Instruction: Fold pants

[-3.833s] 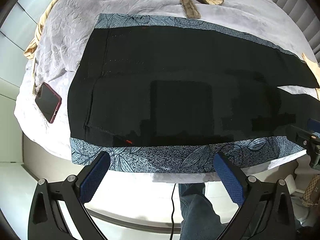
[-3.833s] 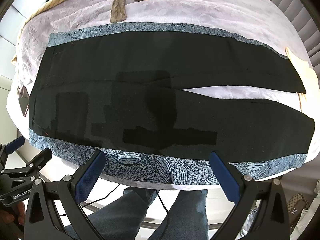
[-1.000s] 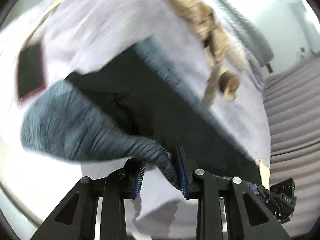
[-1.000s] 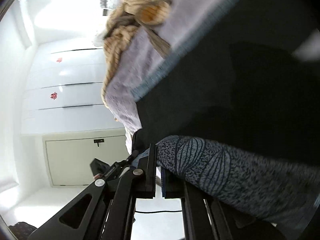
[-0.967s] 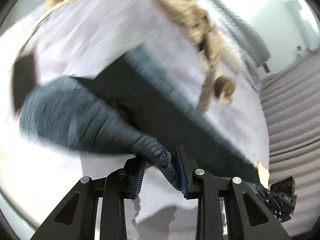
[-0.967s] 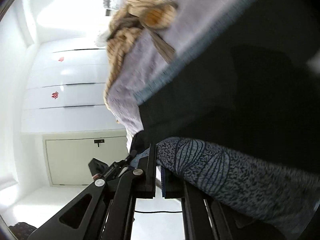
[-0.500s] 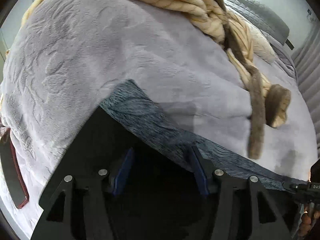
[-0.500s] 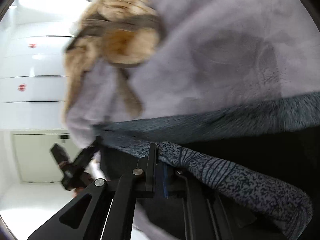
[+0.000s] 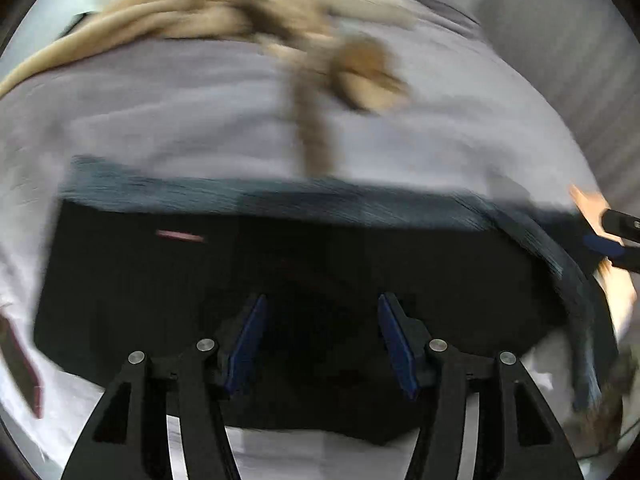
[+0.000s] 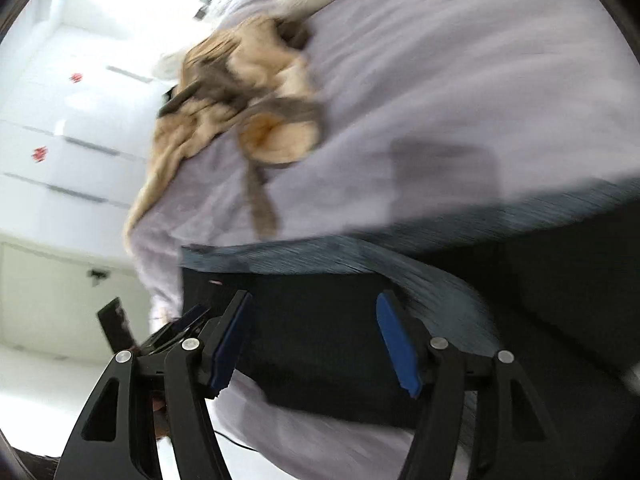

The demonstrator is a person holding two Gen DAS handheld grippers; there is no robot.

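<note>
Left gripper: black frame, blue pads, jaws partly apart, nothing between them, no pad on cloth. It hangs over the black pants with grey-blue leaf-print side bands. Right gripper: same build, jaws apart wider, empty too; its jaws have just been opening, cloth no longer pinched between the pads. Both views are motion-blurred.

Pants lie folded lengthwise on the bed with pale lilac plush cover, black panel facing up, one patterned band running along the far edge. In the left wrist view a second patterned band curves down at the right end of the pants, near the right gripper's black-and-blue tip seen at the frame edge. In the right wrist view a patterned strip sweeps from the far edge toward the right-hand pad; cannot tell if it touches it.

Beyond the pants, well apart on the cover: crumpled beige-and-brown striped garment, with a brown strap reaching toward the far band. Dark phone with red case sits at the bed's left edge, just beside the pants. White wardrobe doors stand behind the bed in the right wrist view.
</note>
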